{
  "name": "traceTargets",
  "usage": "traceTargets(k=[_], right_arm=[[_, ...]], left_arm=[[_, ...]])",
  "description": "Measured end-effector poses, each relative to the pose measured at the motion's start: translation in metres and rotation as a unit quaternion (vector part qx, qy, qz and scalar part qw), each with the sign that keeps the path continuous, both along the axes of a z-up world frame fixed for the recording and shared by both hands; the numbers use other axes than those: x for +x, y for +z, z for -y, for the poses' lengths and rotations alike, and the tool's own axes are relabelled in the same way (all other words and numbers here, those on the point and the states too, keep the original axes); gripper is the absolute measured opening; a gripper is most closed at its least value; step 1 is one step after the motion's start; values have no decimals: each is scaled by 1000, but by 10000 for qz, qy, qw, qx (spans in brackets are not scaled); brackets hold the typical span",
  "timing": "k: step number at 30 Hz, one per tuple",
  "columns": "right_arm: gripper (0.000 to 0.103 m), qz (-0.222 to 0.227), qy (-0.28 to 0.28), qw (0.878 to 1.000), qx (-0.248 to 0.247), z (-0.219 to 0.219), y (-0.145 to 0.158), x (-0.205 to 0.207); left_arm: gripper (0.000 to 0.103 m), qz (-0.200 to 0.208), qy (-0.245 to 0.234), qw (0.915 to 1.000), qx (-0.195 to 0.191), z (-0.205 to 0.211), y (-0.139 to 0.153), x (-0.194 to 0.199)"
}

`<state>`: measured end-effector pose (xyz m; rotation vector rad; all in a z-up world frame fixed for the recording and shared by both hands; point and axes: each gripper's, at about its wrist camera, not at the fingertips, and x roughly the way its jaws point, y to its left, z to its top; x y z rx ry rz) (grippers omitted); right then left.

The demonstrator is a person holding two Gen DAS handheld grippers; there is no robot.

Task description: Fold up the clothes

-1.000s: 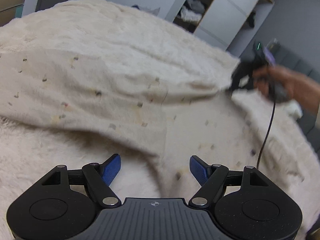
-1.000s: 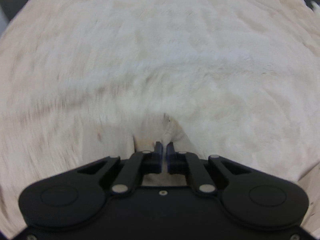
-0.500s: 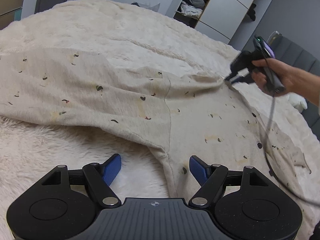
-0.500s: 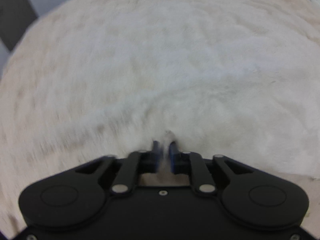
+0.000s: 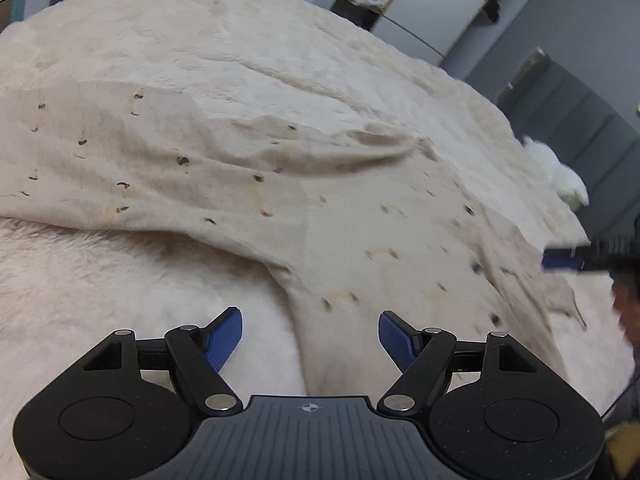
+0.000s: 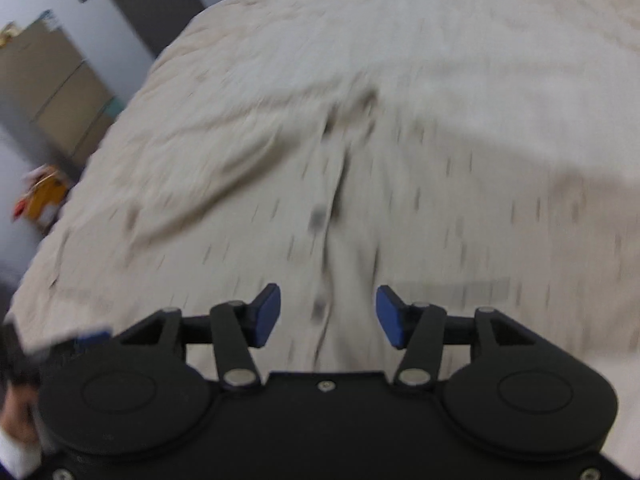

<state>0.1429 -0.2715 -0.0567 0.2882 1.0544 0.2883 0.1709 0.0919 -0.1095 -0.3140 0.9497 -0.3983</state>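
Fleecy bed (image 5: 280,40), speckled garment (image 5: 360,220) beneath left claw (image 5: 310,338)

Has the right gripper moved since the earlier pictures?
Yes. In the left wrist view the right gripper went from near the cupboard down to the right edge; its jaws are opening, empty.

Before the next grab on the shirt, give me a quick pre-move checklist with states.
1. Left tool free of cloth: ok, jaws wide, pads clear of fabric.
2. Right tool released: ok, jaws opening, nothing pinched between them.
3. Shirt lying on the fuzzy blanket: ok.
4. Shirt flat: not ok, a raised ridge runs across it.
5. Button placket centred under the right tool: ok, though blurred.
6. Sleeve position for folding: cannot tell, its end runs out of frame.
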Motion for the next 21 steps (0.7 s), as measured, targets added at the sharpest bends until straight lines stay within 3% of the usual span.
traceTargets(k=[5, 6, 9, 12, 14, 18, 21], right_arm=[[52, 122, 243, 9966, 778, -36, -27, -73], [52, 128, 418, 9951, 885, -63, -36, -91], [51, 223, 627, 9932, 952, -118, -46, -112], [51, 455, 852, 9924, 759, -168, -42, -121], [51, 749, 1063, 9905, 444, -214, -35, -128], [51, 963, 1440, 9849, 62, -270, -32, -131], [51, 801, 1581, 9842, 34, -293, -41, -130]], left_arm=[[71, -404, -249, 9978, -452, 3, -9, -8], [70, -453, -243, 9975, -491, 5, -14, -6], [57, -277, -19, 9996, 64, 7, -27, 5], [56, -207, 381, 9991, 7, -9, -30, 12], [56, -244, 723, 9967, -270, -28, -29, 13], [58, -380, 1593, 9830, -832, -91, -29, 6], [64, -301, 2396, 9651, -1017, -151, -30, -2]])
